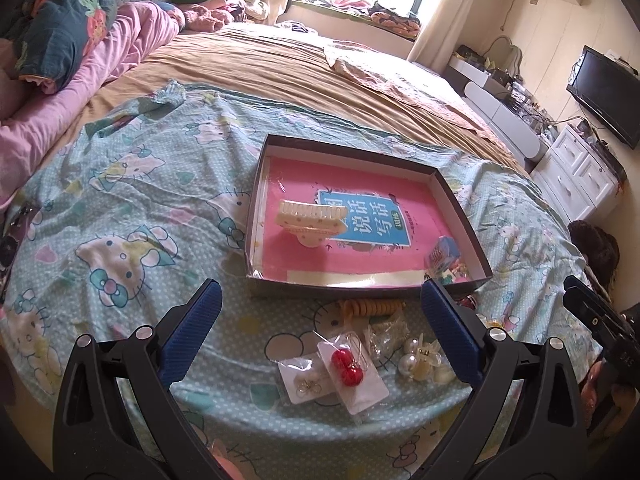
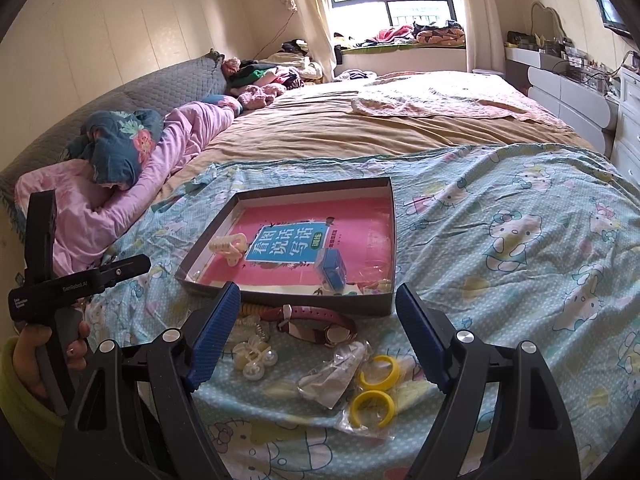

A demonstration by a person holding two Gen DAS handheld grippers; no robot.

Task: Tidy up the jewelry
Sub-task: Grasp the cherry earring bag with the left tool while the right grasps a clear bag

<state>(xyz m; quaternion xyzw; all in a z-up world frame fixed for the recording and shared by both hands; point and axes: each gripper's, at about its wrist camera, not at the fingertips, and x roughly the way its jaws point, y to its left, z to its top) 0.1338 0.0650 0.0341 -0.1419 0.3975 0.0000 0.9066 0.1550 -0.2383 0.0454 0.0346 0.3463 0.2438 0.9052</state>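
Left gripper [image 1: 320, 308] – jaws wide, holding nothing, over bagged red earrings [image 1: 347, 367]. Box tray [image 2: 224, 220] holds cream hair claw [image 2: 228, 246] and pink book [image 2: 360, 224] titled "看图说话写话". Right gripper [image 2: 318, 312] – wide, empty – above watch [image 2: 320, 322] and 2 yellow rings [image 2: 374, 390].

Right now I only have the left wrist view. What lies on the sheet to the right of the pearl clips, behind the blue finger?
Observer: A watch with a maroon strap, just in front of the box.
Reviewer: Anything else near it?
Observer: Two yellow rings in a clear bag, nearer the camera than the watch.
Reviewer: Is the right hand-held gripper gripping anything?
Observer: No, the right hand-held gripper is open and empty.
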